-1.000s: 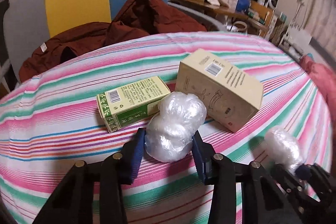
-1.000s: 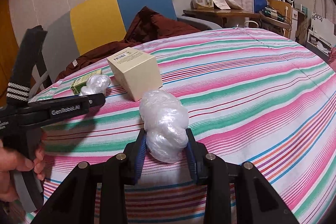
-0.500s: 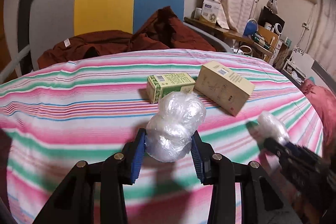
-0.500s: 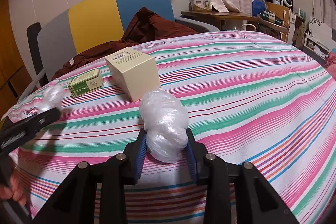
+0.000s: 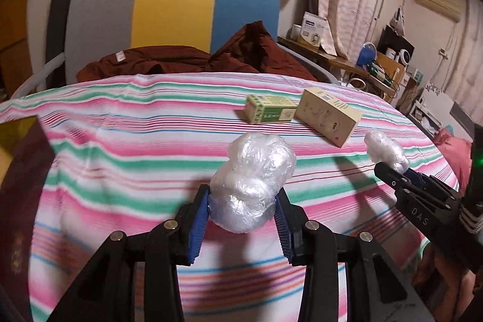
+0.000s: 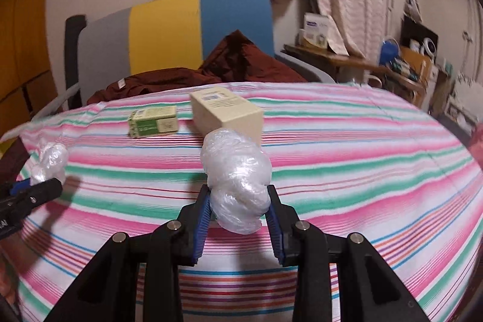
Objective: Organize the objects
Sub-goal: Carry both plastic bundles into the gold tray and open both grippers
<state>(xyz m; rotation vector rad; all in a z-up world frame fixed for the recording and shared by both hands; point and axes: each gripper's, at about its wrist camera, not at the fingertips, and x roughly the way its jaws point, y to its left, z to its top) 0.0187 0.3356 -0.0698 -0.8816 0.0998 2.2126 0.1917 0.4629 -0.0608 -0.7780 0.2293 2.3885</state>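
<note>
Over the striped pink-green-white tablecloth point(image 5: 120, 159), my left gripper point(image 5: 243, 219) clamps a crumpled clear plastic ball point(image 5: 252, 186) between its blue pads; my right gripper point(image 6: 238, 216) grips a second crumpled plastic ball point(image 6: 237, 174) likewise, above the cloth.

Warm dim indoor light, soft shadows, motion blur, strong fisheye warping at edges.

Two wrist fisheyes, close above striped tablecloth point(image 5: 126, 159), angled downward toward chair point(image 6: 169, 32), sharing both boxes point(image 5: 327, 119).
</note>
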